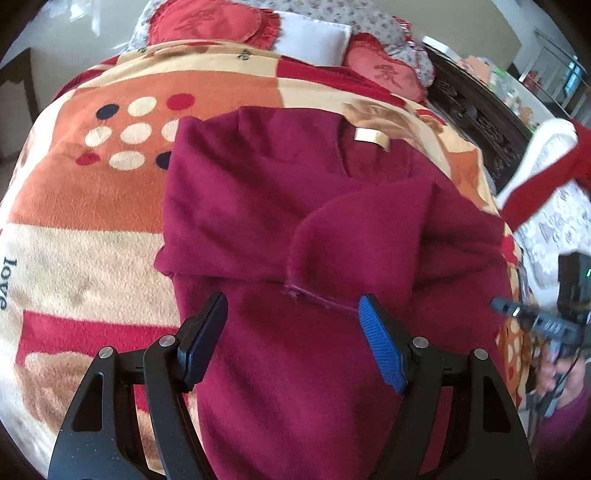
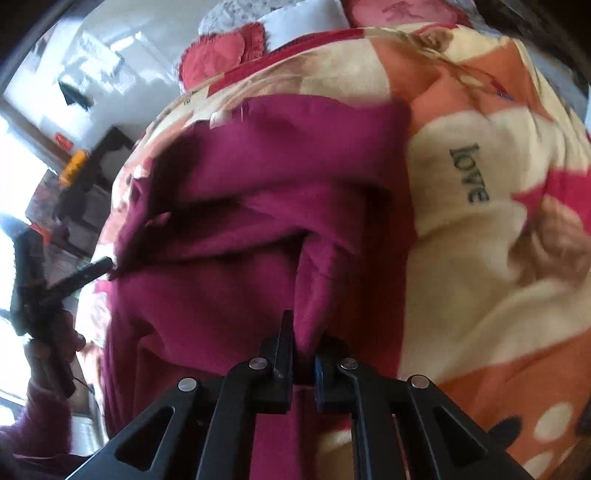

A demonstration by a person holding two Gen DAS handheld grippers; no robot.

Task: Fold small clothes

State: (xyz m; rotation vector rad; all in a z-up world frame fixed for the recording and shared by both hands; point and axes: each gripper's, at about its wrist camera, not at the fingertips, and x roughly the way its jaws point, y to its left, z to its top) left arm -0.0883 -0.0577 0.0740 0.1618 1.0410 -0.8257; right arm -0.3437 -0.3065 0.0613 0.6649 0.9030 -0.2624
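Note:
A maroon sweater (image 1: 280,206) lies on a patterned blanket (image 1: 85,206), neck label at the far end, both sleeves folded across its body. My left gripper (image 1: 291,325) is open and empty, hovering over the sweater's lower part. In the right wrist view the same sweater (image 2: 258,192) fills the middle. My right gripper (image 2: 304,343) is shut on a fold of the sweater's fabric and lifts it slightly. The other gripper (image 2: 92,273) shows at the left of that view, touching the sweater's edge.
The blanket (image 2: 480,184) covers a bed with red heart pillows (image 1: 207,22) and a white pillow (image 1: 314,38) at the head. A dark carved wooden piece (image 1: 476,122) stands beside the bed. The right gripper and hand (image 1: 546,325) show at the right edge.

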